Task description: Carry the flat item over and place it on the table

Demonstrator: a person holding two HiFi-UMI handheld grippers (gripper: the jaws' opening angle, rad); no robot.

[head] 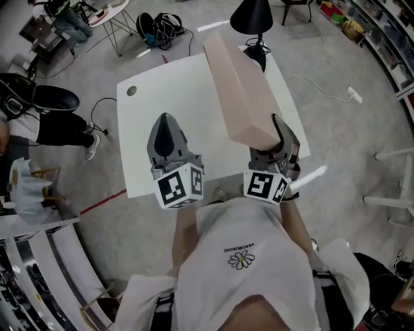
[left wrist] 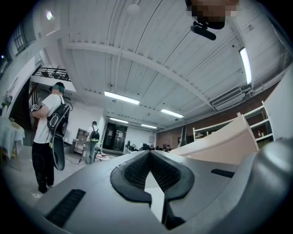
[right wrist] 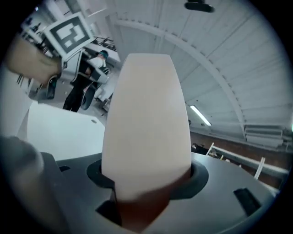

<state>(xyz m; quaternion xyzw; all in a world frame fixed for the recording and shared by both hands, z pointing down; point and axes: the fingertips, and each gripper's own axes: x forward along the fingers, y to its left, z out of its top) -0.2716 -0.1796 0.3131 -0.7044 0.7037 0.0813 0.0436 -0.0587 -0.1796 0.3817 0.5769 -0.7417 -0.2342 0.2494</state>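
Observation:
The flat item (head: 240,90) is a long pale beige board. It slants up over the right half of the white table (head: 162,97). My right gripper (head: 275,139) is shut on its near end, and in the right gripper view the flat item (right wrist: 146,123) rises straight out from between the jaws of the right gripper (right wrist: 146,183). My left gripper (head: 165,124) hovers over the table's near middle, jaws drawn to a point with nothing in them. In the left gripper view the left gripper (left wrist: 153,183) points upward, with the flat item (left wrist: 224,144) to its right.
A black lamp (head: 252,16) stands at the table's far edge. Cables and a black bag (head: 158,26) lie on the floor beyond. A black chair (head: 39,97) is at left, shelving (head: 381,32) at far right. A person with a backpack (left wrist: 48,132) stands in the room.

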